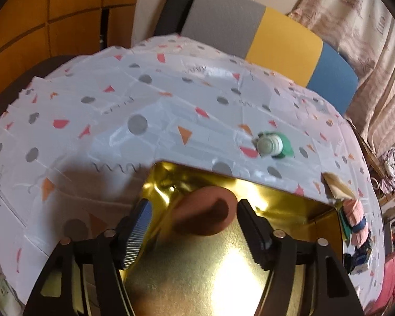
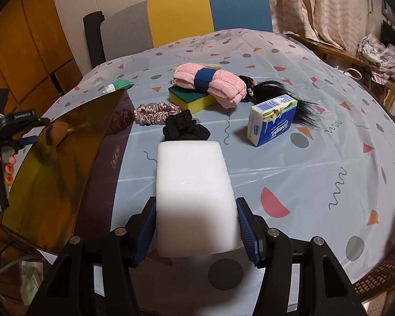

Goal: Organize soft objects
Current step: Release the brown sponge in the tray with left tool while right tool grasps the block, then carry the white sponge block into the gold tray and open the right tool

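Right wrist view: right gripper (image 2: 194, 227) clamps white foam block (image 2: 193, 194) by its long sides, both pads pressing; block's long axis runs fwd along the fingers, far end pointing twd black scrunchie (image 2: 185, 129) on tablecloth (image 2: 316, 173). Gold-lined box (image 2: 73, 173) sits just left of block. Left wrist view: left gripper (image 1: 194, 231) jaws spread wide, nothing gripped; brown sponge (image 1: 204, 212) lies btw them on box floor, pads clear of it.
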### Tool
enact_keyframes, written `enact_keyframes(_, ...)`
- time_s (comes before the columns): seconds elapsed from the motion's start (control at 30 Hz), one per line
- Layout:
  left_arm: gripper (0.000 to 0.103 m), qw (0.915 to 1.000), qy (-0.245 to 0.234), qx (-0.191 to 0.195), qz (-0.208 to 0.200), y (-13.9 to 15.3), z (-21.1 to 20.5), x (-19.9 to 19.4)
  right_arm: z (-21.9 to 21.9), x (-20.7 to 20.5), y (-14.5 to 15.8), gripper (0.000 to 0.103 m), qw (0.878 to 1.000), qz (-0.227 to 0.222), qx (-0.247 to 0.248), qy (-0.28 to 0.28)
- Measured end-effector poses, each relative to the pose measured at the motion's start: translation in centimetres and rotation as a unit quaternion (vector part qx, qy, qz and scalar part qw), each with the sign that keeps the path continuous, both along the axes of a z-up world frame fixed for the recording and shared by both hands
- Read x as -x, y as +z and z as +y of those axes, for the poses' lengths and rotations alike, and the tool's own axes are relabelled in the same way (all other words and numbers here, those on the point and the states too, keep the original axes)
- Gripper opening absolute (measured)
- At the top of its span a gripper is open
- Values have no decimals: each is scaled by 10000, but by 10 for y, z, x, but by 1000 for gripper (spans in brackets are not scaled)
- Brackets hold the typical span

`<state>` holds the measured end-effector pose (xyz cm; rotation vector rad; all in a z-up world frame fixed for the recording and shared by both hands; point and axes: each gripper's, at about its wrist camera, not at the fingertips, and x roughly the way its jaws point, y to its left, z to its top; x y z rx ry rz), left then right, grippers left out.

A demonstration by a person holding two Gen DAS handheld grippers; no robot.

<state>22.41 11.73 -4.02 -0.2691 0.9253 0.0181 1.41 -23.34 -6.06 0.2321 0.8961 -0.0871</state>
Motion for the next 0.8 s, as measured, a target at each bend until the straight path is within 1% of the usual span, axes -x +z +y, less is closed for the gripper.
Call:
enact_keyframes(0.1,70,9999,46,-54,-95,8,3,5,0,0,-1,59,10000,0,-11,-21)
enact_keyframes(0.27,70,9994,164,72,-304,20,5,33,-2,0,2,59,10000,-50,-9,-46)
enact_keyframes(0.4,70,9991,183,187,-338,19,1,65,-3,-3,8,59,9999,-125,-16,-59)
enact_keyframes(0.5,70,9990,111,343,-276,14,-3,85,0,-9,21,59,9996,-270,5,-11)
enact_keyframes(0.63,70,9992,107,348,-181,7,-6,106,14,-23,43,59,9985,-499,-5,215)
enact_keyframes(0.8,70,9994,96,334,4,1,-6,123,52,-49,66,59,9947,-630,53,806)
